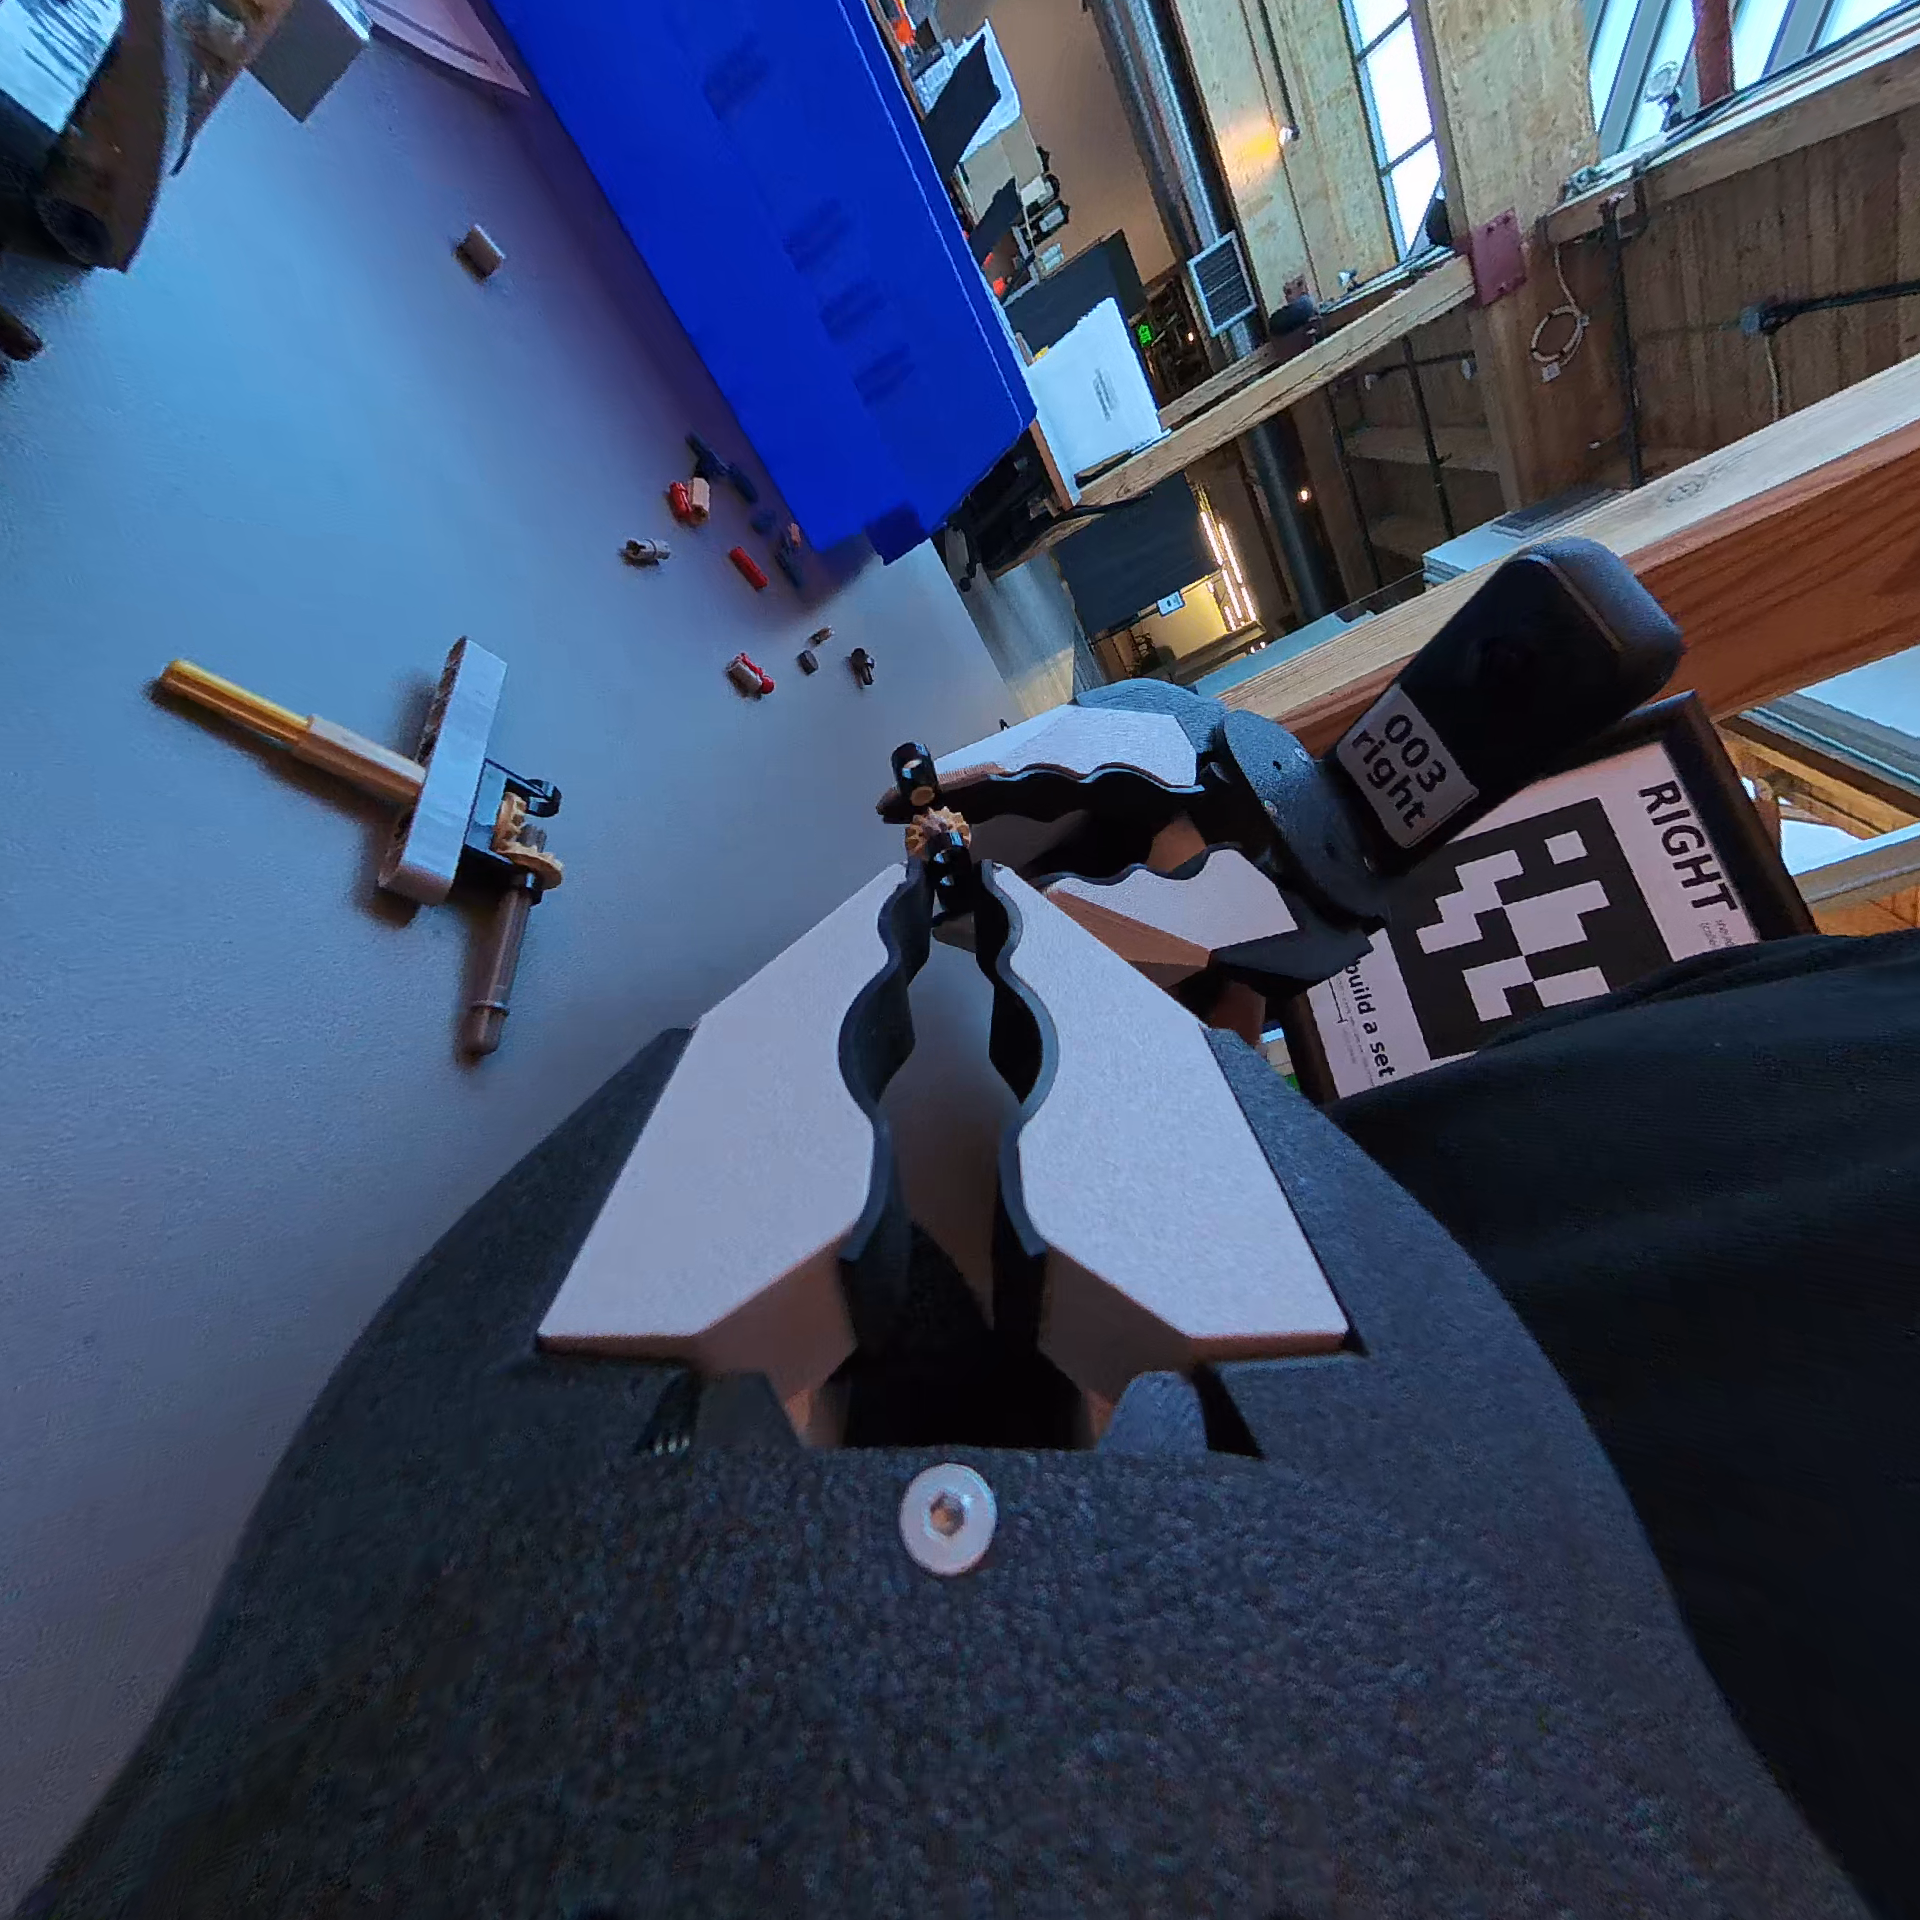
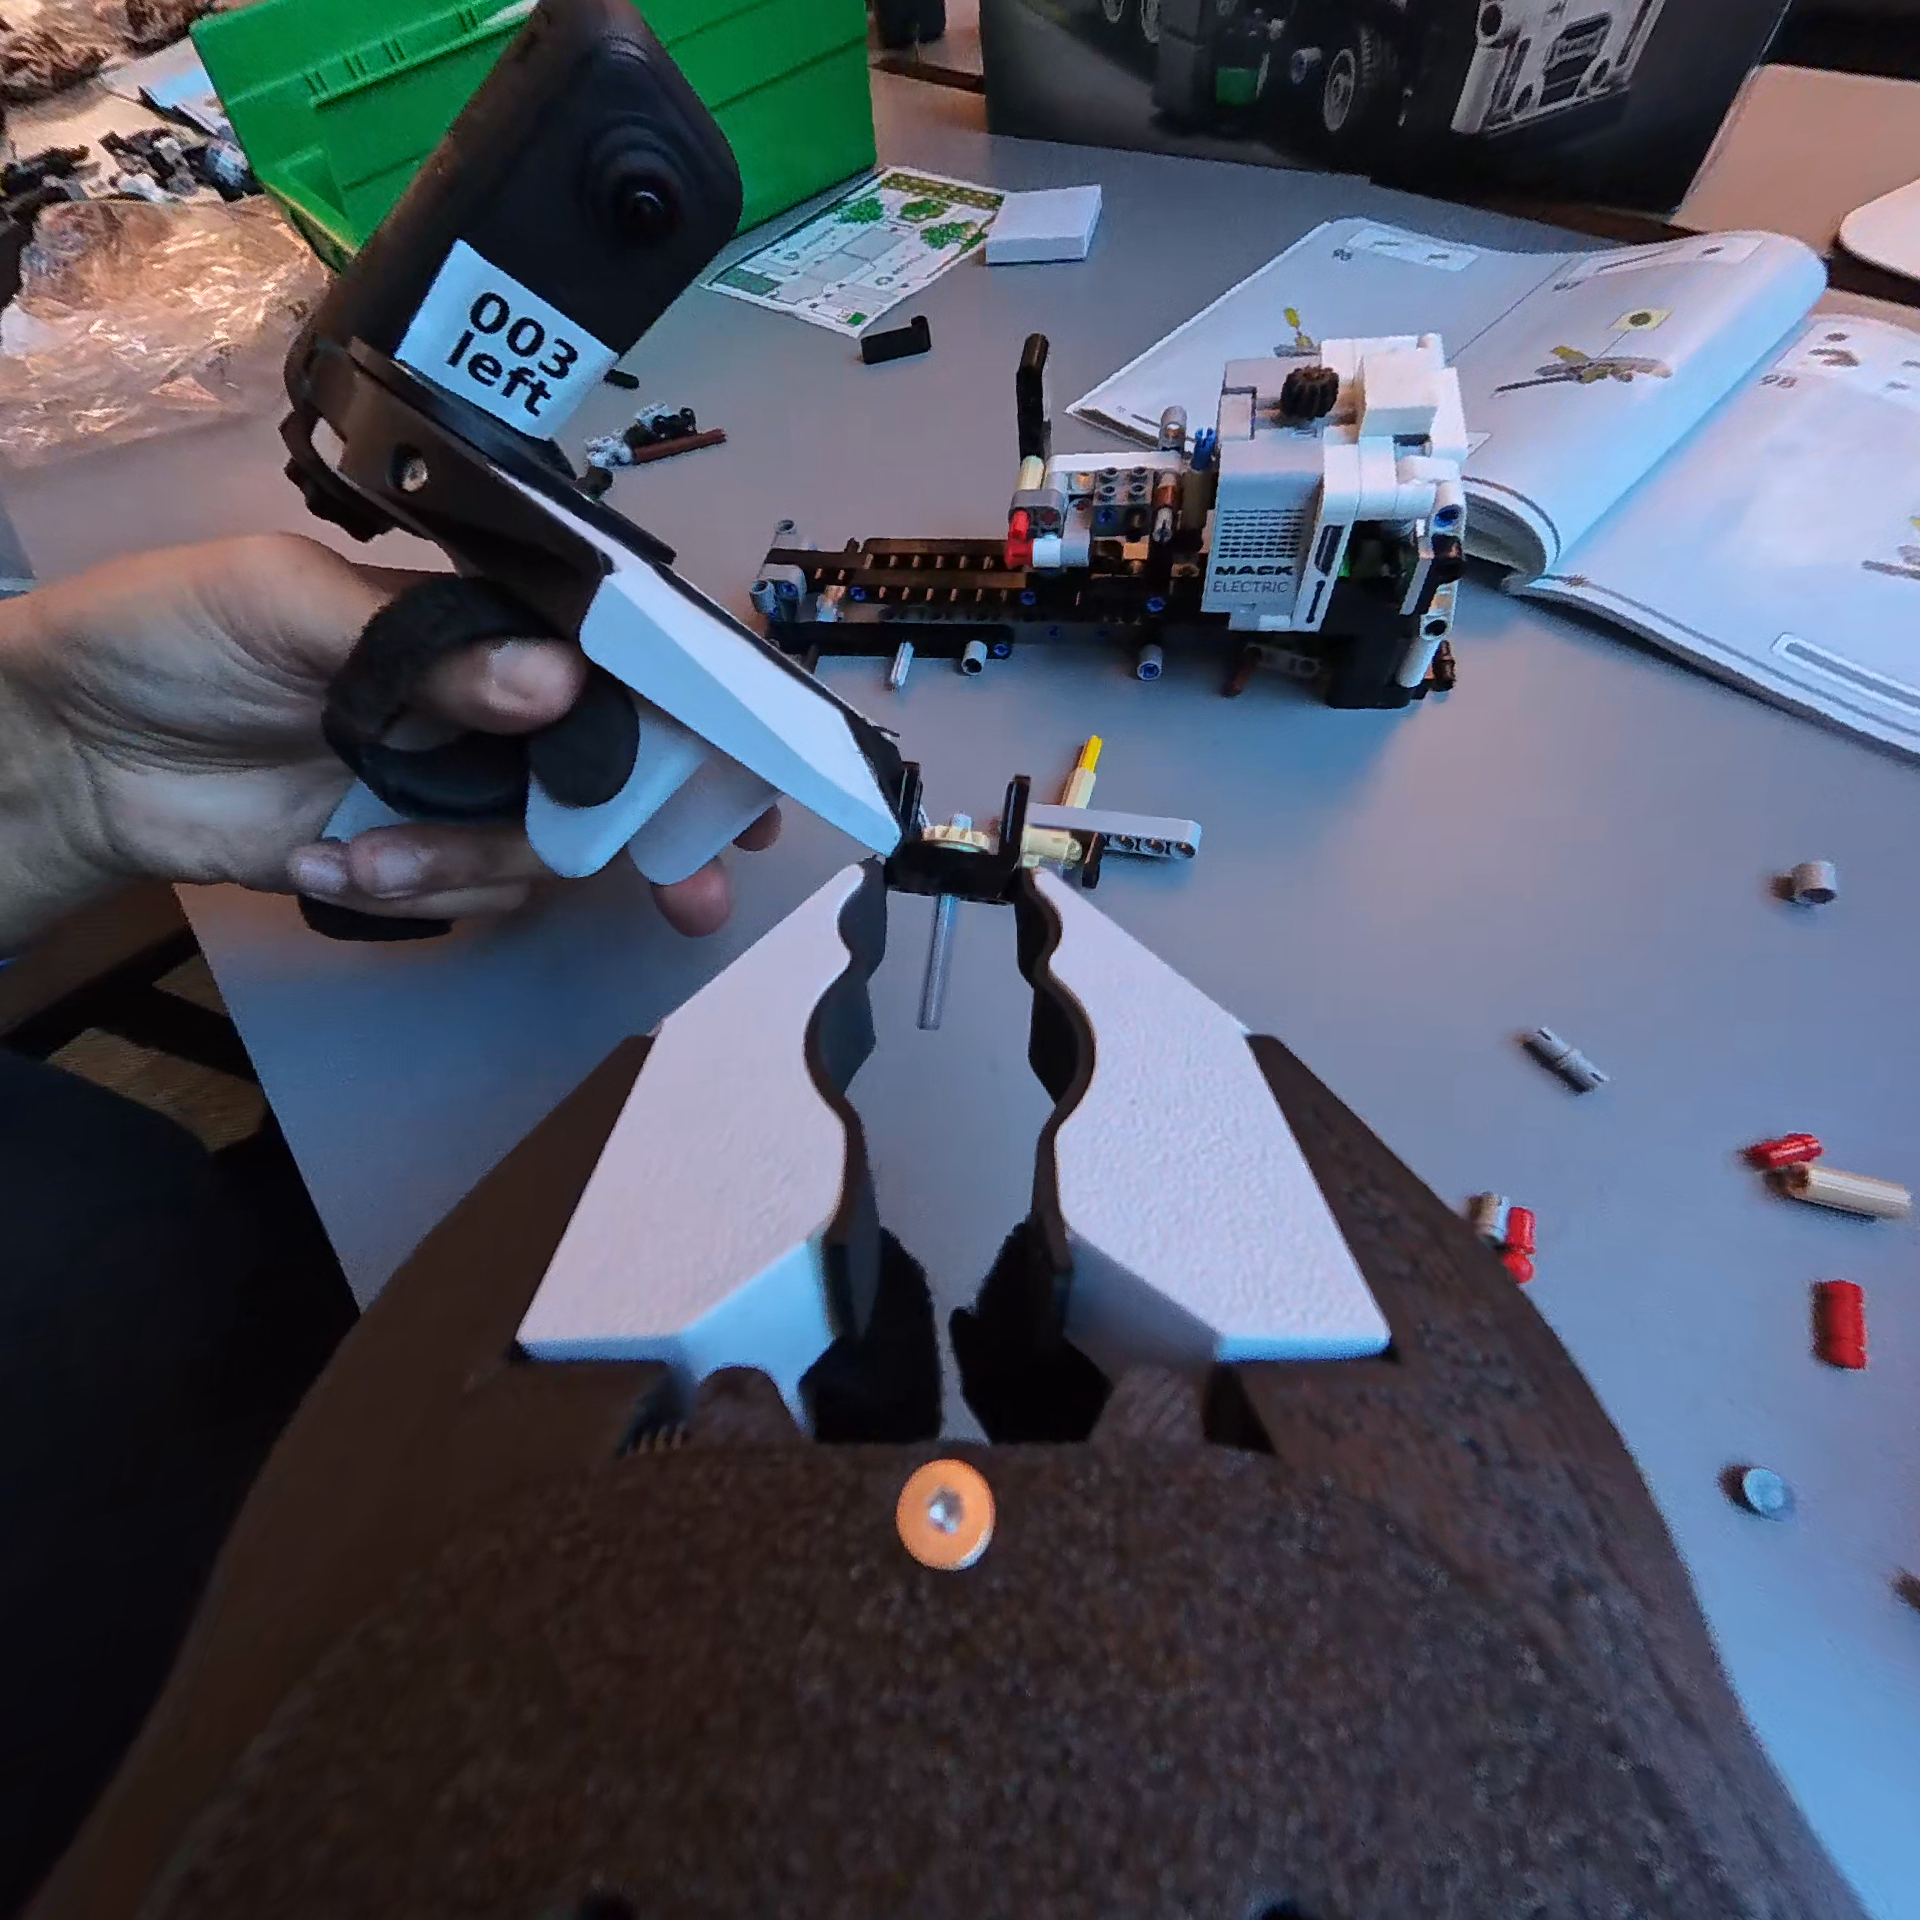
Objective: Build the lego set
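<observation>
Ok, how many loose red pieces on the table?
3, all on the table to the right of the right tool: farthest one, middle one, nearest one. Others may be hidden.

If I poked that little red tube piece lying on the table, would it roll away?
Probably. The red tube piece looks round and lies on its side on the smooth grey table, so it would likely roll sideways. It seems small, light plastic, so a gentle poke should move it.

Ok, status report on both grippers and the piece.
Left gripper and right gripper both shut on black gear bracket, held above table. Grey axle hangs between right jaws. Nothing obstructing.
</observation>
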`<state>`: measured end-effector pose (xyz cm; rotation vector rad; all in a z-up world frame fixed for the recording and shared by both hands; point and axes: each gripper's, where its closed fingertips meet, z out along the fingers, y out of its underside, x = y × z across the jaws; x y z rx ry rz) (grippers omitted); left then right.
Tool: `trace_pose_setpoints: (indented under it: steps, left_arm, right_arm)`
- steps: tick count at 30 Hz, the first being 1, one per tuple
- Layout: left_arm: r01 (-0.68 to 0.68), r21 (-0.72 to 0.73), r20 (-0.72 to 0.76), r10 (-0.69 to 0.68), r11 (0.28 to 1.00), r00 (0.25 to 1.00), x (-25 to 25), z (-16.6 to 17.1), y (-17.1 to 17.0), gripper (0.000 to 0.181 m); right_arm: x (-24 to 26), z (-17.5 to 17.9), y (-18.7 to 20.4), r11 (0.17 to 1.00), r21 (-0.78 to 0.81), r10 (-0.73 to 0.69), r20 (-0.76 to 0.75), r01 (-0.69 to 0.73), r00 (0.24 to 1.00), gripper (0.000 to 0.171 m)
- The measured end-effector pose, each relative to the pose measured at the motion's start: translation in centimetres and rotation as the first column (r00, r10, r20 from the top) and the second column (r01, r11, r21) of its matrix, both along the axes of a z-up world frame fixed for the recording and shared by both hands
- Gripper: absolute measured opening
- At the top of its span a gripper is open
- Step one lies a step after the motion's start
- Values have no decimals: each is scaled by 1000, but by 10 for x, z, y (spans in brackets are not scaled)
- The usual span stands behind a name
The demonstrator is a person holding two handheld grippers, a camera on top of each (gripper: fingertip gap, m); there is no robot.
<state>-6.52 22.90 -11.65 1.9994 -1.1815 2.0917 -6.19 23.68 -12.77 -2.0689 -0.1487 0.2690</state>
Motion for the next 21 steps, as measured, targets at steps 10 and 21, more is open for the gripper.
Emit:
trace_pose_setpoints:
  steps: [10, 21]
  left_arm:
    - [-37, 468, -61, 74, 883, 995, -8, -27, 25, 20]
    - [196, 829, -252, 37, 524, 967, -5, -70, 43, 18]
  right_arm:
    - [19, -27, -1, 987, -128, -104, -29, 100, 994, 24]
    - [25, -55, 11, 940, -303, -138, 79, 155, 987, 24]
